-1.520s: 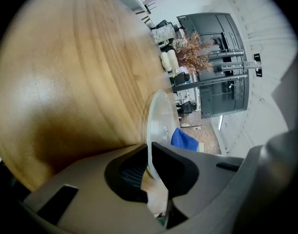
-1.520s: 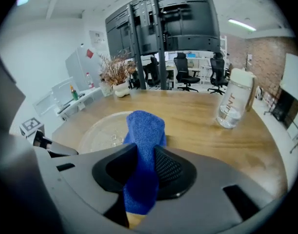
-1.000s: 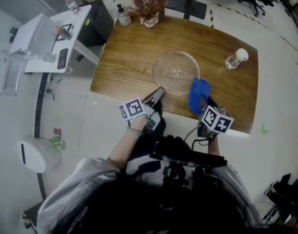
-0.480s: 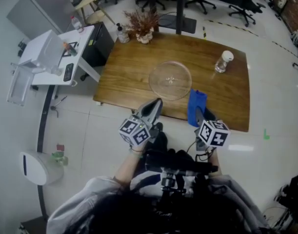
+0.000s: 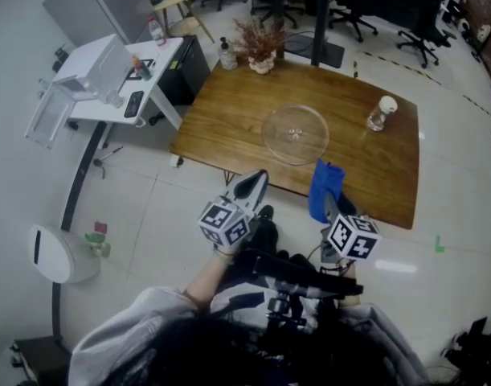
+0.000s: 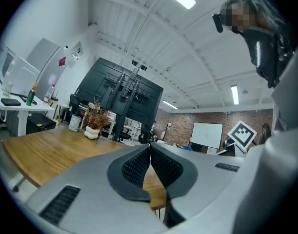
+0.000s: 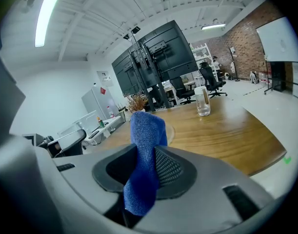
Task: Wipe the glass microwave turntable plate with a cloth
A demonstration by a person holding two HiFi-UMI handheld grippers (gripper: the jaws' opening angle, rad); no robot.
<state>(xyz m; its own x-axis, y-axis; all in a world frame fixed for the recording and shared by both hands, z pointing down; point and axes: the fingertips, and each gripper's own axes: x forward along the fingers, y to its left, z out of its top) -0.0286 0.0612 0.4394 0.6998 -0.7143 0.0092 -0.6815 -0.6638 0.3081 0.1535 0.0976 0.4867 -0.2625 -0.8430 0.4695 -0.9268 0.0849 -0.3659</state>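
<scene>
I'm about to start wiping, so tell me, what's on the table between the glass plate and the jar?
Nothing. The head view shows bare table between the plate and the jar.

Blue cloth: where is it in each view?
Head view: blue cloth, lower centre-right, at the table's near edge.
Left gripper view: blue speck right of centre, probably it.
Right gripper view: centre, clamped in the right gripper.
Shared landmark: dried plant.
</scene>
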